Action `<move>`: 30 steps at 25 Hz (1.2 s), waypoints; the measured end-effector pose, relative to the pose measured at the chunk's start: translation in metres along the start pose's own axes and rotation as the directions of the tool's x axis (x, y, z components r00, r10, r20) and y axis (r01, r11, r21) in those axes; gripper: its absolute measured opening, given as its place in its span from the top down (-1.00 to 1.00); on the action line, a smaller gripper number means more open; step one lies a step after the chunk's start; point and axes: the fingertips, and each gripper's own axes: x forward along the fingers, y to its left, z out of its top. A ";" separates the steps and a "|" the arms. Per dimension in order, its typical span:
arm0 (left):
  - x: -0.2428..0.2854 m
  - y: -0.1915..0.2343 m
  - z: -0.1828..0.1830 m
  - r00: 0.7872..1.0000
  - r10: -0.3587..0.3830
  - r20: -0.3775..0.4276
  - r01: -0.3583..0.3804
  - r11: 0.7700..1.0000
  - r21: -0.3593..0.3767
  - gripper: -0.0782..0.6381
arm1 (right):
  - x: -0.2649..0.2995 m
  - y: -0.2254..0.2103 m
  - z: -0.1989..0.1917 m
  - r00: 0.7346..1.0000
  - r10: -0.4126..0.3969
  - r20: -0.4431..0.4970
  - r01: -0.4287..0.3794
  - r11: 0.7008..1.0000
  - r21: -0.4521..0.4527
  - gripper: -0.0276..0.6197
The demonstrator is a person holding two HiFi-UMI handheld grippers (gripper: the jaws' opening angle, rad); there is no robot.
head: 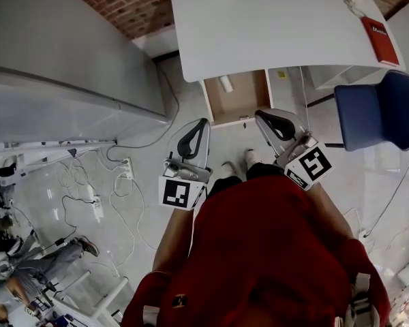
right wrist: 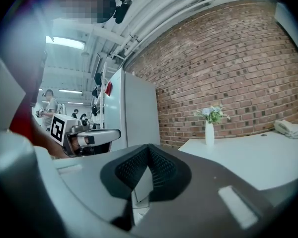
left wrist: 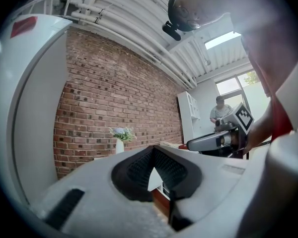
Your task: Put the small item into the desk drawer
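Observation:
The white desk [head: 273, 19] has its wooden drawer [head: 244, 104] pulled open below the front edge. A small white item [head: 226, 84] lies in the drawer's back left part. My left gripper [head: 203, 122] hangs shut and empty just left of the drawer's front. My right gripper [head: 260, 114] is shut and empty at the drawer's front right corner. In the left gripper view the ribbed pads [left wrist: 139, 170] meet at the tip with nothing between them. The right gripper view shows the same, pads [right wrist: 161, 170] closed together. Both grippers point level toward the brick wall.
A red book [head: 380, 39] lies at the desk's right edge and a white vase [right wrist: 209, 133] stands at its back. A blue chair [head: 382, 111] is to the right. A tall white cabinet [head: 61, 53] stands left. Cables and a power strip [head: 95, 206] lie on the floor.

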 end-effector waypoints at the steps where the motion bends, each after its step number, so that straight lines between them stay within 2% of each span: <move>1: 0.000 0.000 0.000 1.000 0.000 0.000 0.000 1.000 0.004 0.77 | -0.001 0.000 0.002 1.000 -0.001 0.005 0.001 1.000 -0.001 0.88; 5: -0.005 0.004 0.002 1.000 -0.001 0.013 0.001 1.000 0.031 0.76 | -0.003 0.002 0.006 1.000 -0.008 0.017 0.008 1.000 -0.006 0.88; 16: -0.004 0.003 0.005 1.000 0.010 0.008 -0.010 1.000 0.019 0.77 | -0.007 0.003 0.005 1.000 -0.010 0.010 0.010 1.000 -0.011 0.88; 21: -0.005 0.004 0.006 1.000 -0.004 0.004 0.004 0.999 0.041 0.77 | -0.007 0.002 0.006 1.000 -0.011 0.010 0.012 1.000 -0.012 0.88; 30: -0.003 0.006 0.007 1.000 0.002 0.007 -0.002 1.000 0.019 0.77 | -0.006 0.002 0.004 1.000 -0.009 0.006 0.009 1.000 -0.013 0.88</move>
